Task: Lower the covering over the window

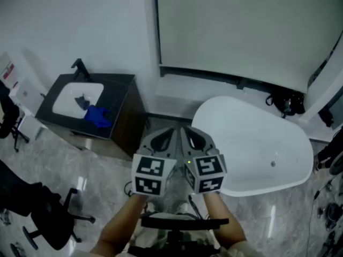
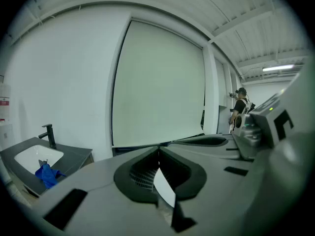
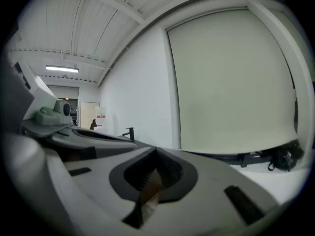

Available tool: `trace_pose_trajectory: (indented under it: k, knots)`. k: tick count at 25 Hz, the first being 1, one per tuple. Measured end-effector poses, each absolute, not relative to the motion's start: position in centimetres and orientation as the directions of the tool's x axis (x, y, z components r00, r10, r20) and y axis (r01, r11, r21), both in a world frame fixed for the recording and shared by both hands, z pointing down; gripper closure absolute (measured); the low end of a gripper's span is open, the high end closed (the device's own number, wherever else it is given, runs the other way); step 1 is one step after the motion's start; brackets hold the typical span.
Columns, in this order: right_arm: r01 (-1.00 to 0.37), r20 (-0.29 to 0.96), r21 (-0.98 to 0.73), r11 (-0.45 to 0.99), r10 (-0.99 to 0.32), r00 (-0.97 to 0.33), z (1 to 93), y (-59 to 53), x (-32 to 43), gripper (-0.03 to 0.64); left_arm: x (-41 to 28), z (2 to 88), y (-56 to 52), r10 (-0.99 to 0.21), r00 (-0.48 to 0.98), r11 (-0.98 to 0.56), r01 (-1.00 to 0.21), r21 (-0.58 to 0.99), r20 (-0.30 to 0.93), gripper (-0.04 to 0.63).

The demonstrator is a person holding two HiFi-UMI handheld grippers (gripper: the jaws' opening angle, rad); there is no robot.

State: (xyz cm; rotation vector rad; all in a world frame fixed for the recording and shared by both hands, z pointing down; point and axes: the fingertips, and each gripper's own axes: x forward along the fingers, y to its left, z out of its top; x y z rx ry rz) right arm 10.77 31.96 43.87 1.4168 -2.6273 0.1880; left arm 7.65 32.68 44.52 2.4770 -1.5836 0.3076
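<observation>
The blind (image 1: 241, 31) hung down over nearly the whole window on the back wall. Its bottom edge lay just above a dark strip at the sill, behind the white bathtub (image 1: 268, 143).

In front of it, the left gripper (image 1: 169, 135) and the right gripper (image 1: 192, 135) were held side by side, close together and well apart from the blind. Both pointed toward the wall. Each gripper's jaws were closed together with nothing between them.

To the left of the window stood a dark cabinet (image 1: 120, 90) with a white sink, a black tap (image 1: 80, 67) and a blue cloth (image 1: 97, 115) lying at the sink's edge. A black office chair (image 1: 48, 218) stood on the floor at the lower left.
</observation>
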Motion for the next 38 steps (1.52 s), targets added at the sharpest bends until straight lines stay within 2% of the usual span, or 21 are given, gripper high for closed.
trace_pose_trajectory:
  k: [22, 30, 38]
  knots:
    - [-0.834, 0.168, -0.048, 0.549, -0.819, -0.549, 44.3, 29.0, 15.3, 0.604, 11.8, 45.5, 29.6, -0.896, 0.335, -0.355, -0.935, -0.017, 0.29, 0.575]
    - [-0.842, 0.185, -0.025, 0.539, -0.825, -0.534, 44.8, 24.2, 12.8, 0.604, 9.1, 46.4, 24.8, -0.891, 0.343, -0.356, -0.935, 0.012, 0.296, 0.575]
    - [-0.865, 0.205, 0.024, 0.501, -0.849, -0.486, 44.7, 15.6, 8.4, 0.604, 4.7, 46.4, 15.5, -0.874, 0.392, -0.396, -0.917, 0.044, 0.286, 0.575]
